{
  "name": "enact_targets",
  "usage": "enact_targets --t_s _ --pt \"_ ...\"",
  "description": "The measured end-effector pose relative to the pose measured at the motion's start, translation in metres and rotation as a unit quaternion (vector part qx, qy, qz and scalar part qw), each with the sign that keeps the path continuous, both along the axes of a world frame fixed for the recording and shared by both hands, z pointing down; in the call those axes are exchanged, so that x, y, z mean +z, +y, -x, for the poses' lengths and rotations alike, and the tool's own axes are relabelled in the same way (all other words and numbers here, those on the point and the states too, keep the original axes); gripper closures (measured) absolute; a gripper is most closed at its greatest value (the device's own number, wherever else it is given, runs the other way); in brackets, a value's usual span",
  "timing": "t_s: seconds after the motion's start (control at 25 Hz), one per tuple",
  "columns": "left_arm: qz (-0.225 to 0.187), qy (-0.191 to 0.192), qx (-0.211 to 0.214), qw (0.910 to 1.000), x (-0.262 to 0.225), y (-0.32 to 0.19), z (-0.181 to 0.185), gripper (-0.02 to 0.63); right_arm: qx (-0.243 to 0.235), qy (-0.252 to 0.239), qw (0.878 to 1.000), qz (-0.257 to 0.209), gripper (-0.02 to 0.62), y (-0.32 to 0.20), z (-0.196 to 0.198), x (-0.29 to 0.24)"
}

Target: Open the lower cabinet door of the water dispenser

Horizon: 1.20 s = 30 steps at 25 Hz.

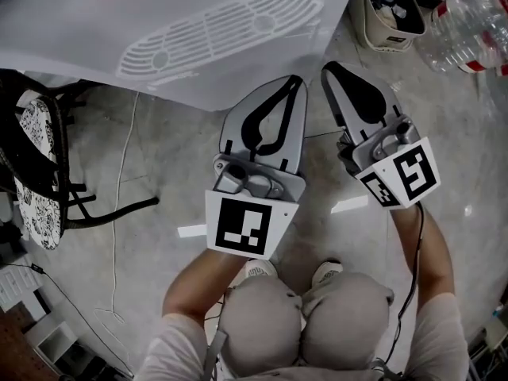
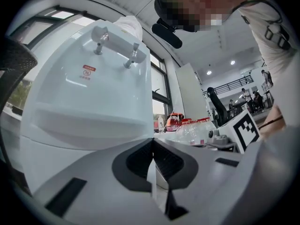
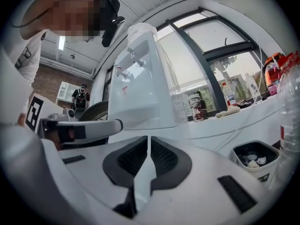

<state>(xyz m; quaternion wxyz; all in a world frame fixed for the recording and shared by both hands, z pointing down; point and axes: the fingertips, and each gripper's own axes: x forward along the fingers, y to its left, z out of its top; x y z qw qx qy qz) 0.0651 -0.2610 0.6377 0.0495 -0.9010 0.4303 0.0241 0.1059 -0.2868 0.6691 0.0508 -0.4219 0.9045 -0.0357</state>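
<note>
White plastic water dispenser [image 2: 89,93] rises just ahead of both claws, two taps [image 2: 100,34] over a drip ledge; I cannot make out its lower door. Left claw [image 2: 152,142] and right claw [image 3: 149,138] are both pressed together, empty. Only the head view shows the oval drip grille [image 1: 218,34], grey stone floor [image 1: 159,157] and black chair [image 1: 36,165].

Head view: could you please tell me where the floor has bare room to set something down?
Bare floor lies between the chair and the left gripper, crossed only by a thin white cable, and right of the right gripper, below the bottles. It is crowded by the bin and bottles at top right, and around the person's feet.
</note>
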Motion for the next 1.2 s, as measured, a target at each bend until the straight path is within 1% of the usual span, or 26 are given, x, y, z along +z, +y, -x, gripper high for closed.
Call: enact_targets --t_s 0.04,0.12,0.24,0.44,0.6,0.76,1.04,1.2 --pt "-0.002 0.0 0.0 1.0 0.0 0.0 0.0 0.603 -0.001 0.001 1.0 -0.002 0.571 -0.003 0.0 0.002" --pt "-0.005 -0.001 0.002 1.0 0.002 0.002 0.001 0.603 -0.003 0.003 1.0 -0.004 0.516 -0.01 -0.003 0.007" --pt "-0.011 -0.006 0.001 0.9999 0.005 0.005 0.003 0.603 0.003 0.007 1.0 -0.005 0.479 -0.019 -0.007 0.014" --pt "-0.007 -0.001 0.002 1.0 0.01 0.003 0.002 0.603 0.014 0.019 1.0 0.002 0.408 -0.032 -0.011 0.026" --pt "-0.011 -0.001 0.002 0.9999 0.01 -0.001 -0.004 0.603 0.016 0.029 0.999 0.005 0.371 -0.043 -0.009 0.035" --pt "-0.028 -0.016 0.006 0.9995 0.008 0.0 -0.009 0.603 0.013 0.032 0.999 -0.011 0.353 -0.053 -0.004 0.032" --pt "-0.03 -0.026 0.011 0.9992 0.011 -0.002 -0.008 0.603 -0.007 0.03 0.999 -0.022 0.337 -0.056 0.004 0.033" --pt "-0.027 -0.026 0.009 0.9992 0.012 -0.002 -0.008 0.603 -0.001 0.025 0.999 -0.025 0.339 -0.057 0.003 0.032"
